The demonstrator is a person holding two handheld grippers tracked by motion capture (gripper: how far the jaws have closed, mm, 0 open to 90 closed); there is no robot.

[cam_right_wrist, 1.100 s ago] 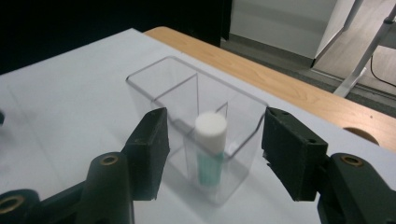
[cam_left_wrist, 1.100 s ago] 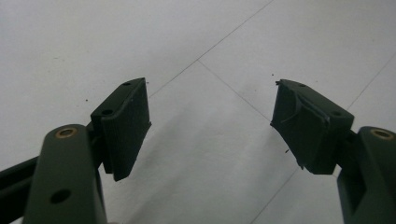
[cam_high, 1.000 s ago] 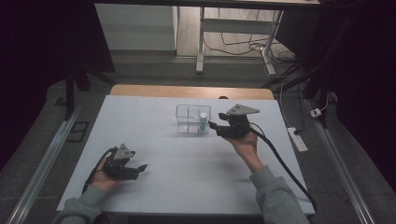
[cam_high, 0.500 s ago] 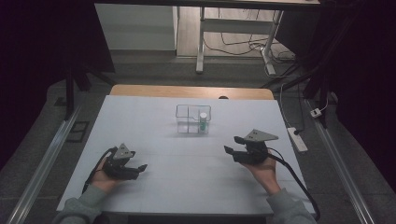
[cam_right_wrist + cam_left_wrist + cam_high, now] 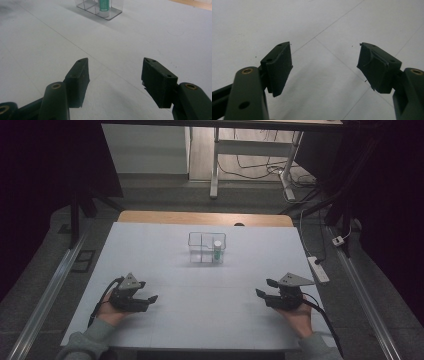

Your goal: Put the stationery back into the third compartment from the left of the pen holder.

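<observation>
The right hand-held gripper (image 5: 266, 295) has pulled back from the far middle of the table (image 5: 165, 245). A second ago it was up beside the clear organiser (image 5: 207, 248); half a second ago it was halfway home; now it rests near the right front edge, well apart from the organiser. Its jaws stand spread with nothing between them, as the right gripper view shows plainly. The left hand-held gripper (image 5: 145, 301) has not shifted over the same second: it sits near the left front edge, jaws likewise spread and empty over bare table.

I take the withdrawal to mean the placing is finished. The small bottle (image 5: 217, 251), white-capped with a green label, stands upright in the organiser, and both hands look parked at rest rather than preparing a new reach.

The organiser is a clear box split into four compartments, standing at the far middle of the table. In the high view the bottle occupies the near right compartment. The other three compartments look empty. In the right gripper view the organiser (image 5: 113, 7) appears far ahead with the bottle (image 5: 103, 5) inside it, cut off by the top edge.
</observation>
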